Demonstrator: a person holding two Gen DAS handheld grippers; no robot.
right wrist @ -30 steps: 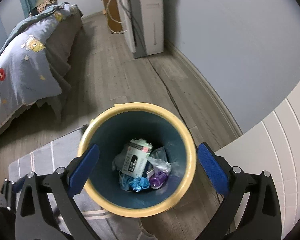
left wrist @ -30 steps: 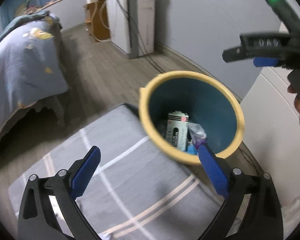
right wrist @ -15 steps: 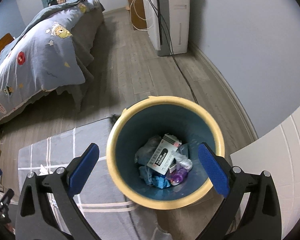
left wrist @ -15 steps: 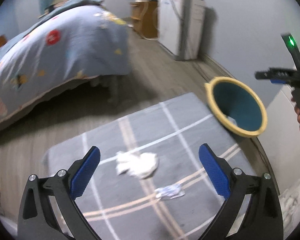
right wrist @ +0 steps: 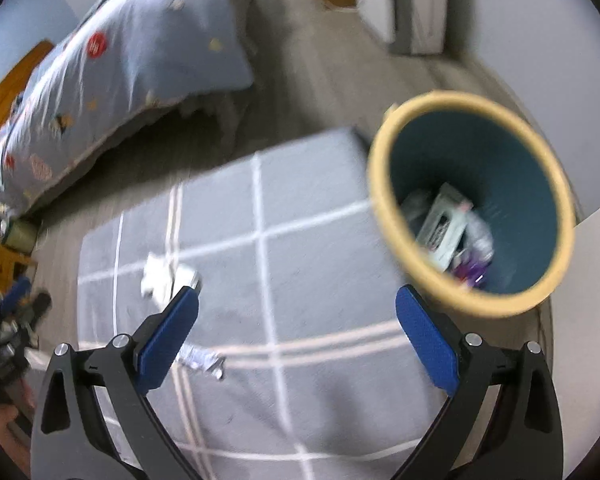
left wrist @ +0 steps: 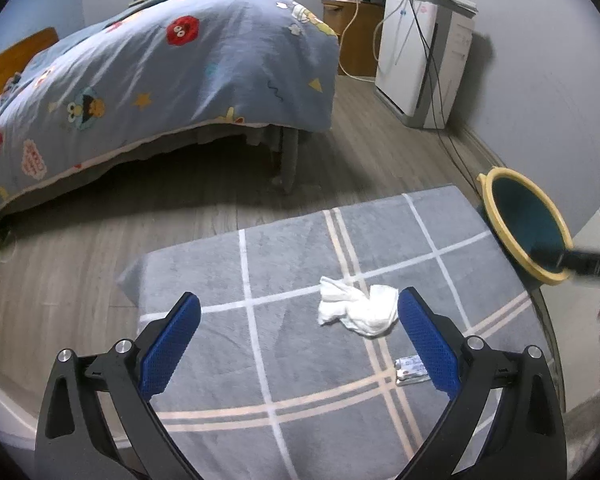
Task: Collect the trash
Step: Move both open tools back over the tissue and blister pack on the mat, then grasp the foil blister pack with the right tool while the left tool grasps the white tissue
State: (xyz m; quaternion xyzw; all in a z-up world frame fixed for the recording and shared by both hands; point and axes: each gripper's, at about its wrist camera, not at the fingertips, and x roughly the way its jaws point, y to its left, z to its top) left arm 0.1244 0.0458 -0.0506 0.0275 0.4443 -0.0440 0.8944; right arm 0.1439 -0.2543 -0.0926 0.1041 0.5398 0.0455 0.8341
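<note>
1. The left gripper (left wrist: 299,336) is spread wide with nothing between its blue pads (left wrist: 171,344); it hangs above the grey checked rug (left wrist: 300,420).
2. A crumpled white tissue (left wrist: 358,309) lies on the rug just inside the gripper's right-hand pad, near the crossing of the rug's white and beige stripes.
3. A small flat wrapper (left wrist: 410,369) lies on the rug nearer the camera than the tissue, partly hidden behind that same pad.
4. The right gripper (right wrist: 298,334) is also released, jaws wide apart and empty, above the same rug (right wrist: 320,380); this view is blurred.
5. In the right wrist view the tissue (right wrist: 166,274) sits toward the rug's left side, just beyond the left-hand pad, and the wrapper (right wrist: 202,358) lies nearer, beside that finger.
6. The trash bin (right wrist: 472,200), teal inside with a yellow rim, stands at the rug's far right corner. It holds a white carton, clear plastic and something purple.
7. In the left wrist view the bin (left wrist: 524,226) shows at the right edge, with part of the right gripper's black body crossing its rim.
8. Beyond the rug is wood flooring, then a bed (left wrist: 160,72) under a blue cartoon-print quilt.
9. A white appliance (left wrist: 424,60) with trailing cables stands by the grey wall.
</note>
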